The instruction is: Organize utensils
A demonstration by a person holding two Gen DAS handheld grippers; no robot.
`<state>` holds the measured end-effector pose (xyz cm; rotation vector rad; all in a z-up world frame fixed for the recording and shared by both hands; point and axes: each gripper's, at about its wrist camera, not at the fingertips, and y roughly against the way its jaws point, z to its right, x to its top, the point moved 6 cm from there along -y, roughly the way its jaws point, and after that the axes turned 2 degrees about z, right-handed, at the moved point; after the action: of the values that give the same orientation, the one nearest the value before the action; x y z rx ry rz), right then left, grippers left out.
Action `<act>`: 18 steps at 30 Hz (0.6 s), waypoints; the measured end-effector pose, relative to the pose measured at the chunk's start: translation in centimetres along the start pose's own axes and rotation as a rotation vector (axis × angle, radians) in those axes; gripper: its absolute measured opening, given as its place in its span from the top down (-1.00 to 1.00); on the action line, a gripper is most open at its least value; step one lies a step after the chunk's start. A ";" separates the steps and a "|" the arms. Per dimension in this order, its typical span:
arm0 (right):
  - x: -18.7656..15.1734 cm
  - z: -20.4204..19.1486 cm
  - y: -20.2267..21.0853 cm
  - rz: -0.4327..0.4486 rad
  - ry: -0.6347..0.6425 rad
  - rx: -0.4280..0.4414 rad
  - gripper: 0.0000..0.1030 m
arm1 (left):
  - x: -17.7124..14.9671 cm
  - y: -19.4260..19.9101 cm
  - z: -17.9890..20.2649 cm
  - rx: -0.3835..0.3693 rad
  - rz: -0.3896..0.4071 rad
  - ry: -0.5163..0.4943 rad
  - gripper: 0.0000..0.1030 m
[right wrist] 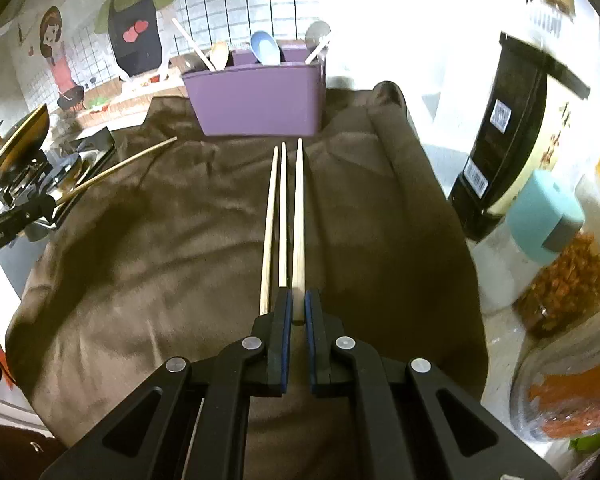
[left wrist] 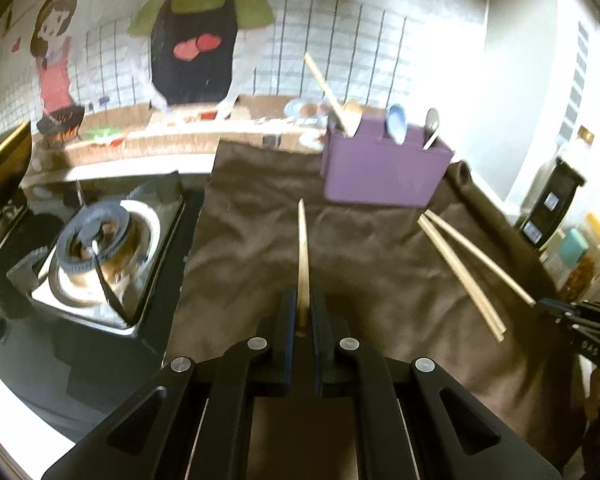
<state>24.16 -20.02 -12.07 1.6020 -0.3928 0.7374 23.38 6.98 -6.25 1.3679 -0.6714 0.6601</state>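
We see the right gripper [right wrist: 296, 308] clamped on a chopstick [right wrist: 299, 216], two more chopsticks [right wrist: 274, 216] lying just left of it. Our chopstick points toward the purple utensil holder [right wrist: 256, 100] at the brown cloth's [right wrist: 140, 260] far edge.

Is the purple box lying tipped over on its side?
No, the purple box stands upright on the brown cloth, with spoons sticking up out of its top.

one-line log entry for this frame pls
left gripper: shut on single chopstick | right gripper: shut on chopsticks | purple holder: spoons in, ahead on brown cloth
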 end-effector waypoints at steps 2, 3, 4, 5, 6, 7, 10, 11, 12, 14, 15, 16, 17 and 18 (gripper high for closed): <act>0.6 -0.3 0.7 0.022 0.012 -0.002 0.89 | 0.9 0.8 0.6 -0.007 0.028 -0.011 0.88; 0.9 -0.3 1.0 0.031 0.016 -0.002 0.89 | 1.3 1.1 0.8 -0.009 0.039 -0.016 0.88; 1.2 -0.4 1.3 0.041 0.020 -0.003 0.89 | 1.8 1.6 1.1 -0.011 0.054 -0.026 0.88; 1.6 -0.5 1.7 0.055 0.025 -0.004 0.89 | 2.3 1.9 1.2 -0.009 0.064 -0.032 0.88; 2.0 -0.5 2.1 0.065 0.027 -0.005 0.89 | 2.7 2.2 1.3 -0.003 0.075 -0.037 0.88; 2.4 -0.5 2.4 0.076 0.028 -0.006 0.89 | 3.2 2.5 1.4 -0.001 0.084 -0.038 0.88; 4.4 -0.5 4.1 0.133 0.035 -0.014 0.89 | 4.8 3.5 1.8 -0.017 0.114 -0.034 0.88; 5.4 -0.4 4.8 0.159 0.036 -0.018 0.89 | 5.5 3.9 2.0 -0.024 0.127 -0.036 0.88; 6.2 -0.4 5.4 0.179 0.037 -0.021 0.89 | 5.9 4.2 2.1 -0.028 0.138 -0.038 0.88; 8.1 -0.3 6.6 0.226 0.040 -0.035 0.89 | 7.5 5.0 2.5 -0.038 0.170 -0.048 0.88; 9.2 -0.3 7.2 0.253 0.042 -0.052 0.89 | 8.2 5.3 2.7 -0.041 0.183 -0.053 0.88; 10.4 -0.2 7.8 0.278 0.041 -0.066 0.89 | 9.0 5.6 2.7 -0.046 0.196 -0.053 0.88; 11.7 -0.1 8.4 0.310 0.037 -0.076 0.89 | 9.7 5.8 2.8 -0.056 0.204 -0.051 0.88; 12.5 0.0 8.8 0.326 0.034 -0.077 0.89 | 10.5 5.9 2.9 -0.070 0.208 -0.048 0.88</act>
<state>27.77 -19.53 2.73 1.4672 -0.6597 0.9818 25.56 4.92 5.76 1.2626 -0.8749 0.7633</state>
